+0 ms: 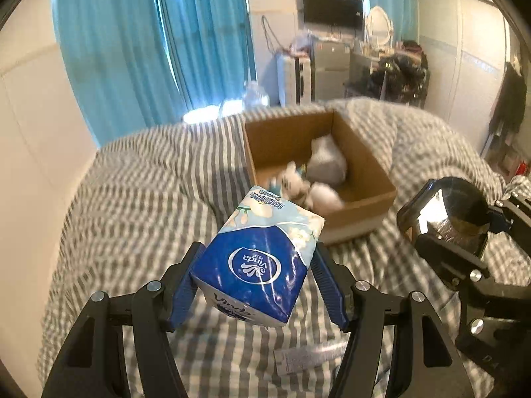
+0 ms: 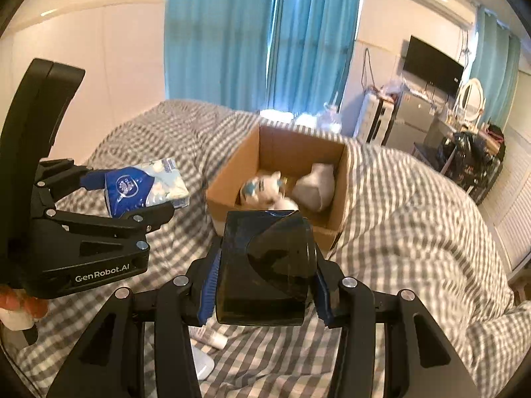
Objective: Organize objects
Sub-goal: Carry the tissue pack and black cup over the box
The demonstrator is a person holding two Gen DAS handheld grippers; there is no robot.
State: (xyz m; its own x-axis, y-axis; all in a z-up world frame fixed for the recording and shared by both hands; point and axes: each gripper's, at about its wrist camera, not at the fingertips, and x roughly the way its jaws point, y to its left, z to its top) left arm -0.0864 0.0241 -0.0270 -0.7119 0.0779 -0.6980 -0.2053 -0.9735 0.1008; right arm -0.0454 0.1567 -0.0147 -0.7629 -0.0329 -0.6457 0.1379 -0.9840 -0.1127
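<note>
While toys already lie in the box point(image 1: 361, 179), our jaws grip a tissue pack point(image 1: 255, 262) and black case point(image 2: 265, 265), both unplaced.

Box contents: we see blurred white, toy-like shapes point(image 1: 318, 172) inside the open brown cardboard box point(image 1: 365, 179); we cannot identify them.
Box near wall: partly hidden behind the blue-and-white Vinda tissue pack point(image 1: 262, 258).
Dresser clutter: the dark heap on the far dresser point(image 1: 401, 69) is too small to make out.
White paper slip point(image 1: 298, 360): its print is unreadable to us.
</note>
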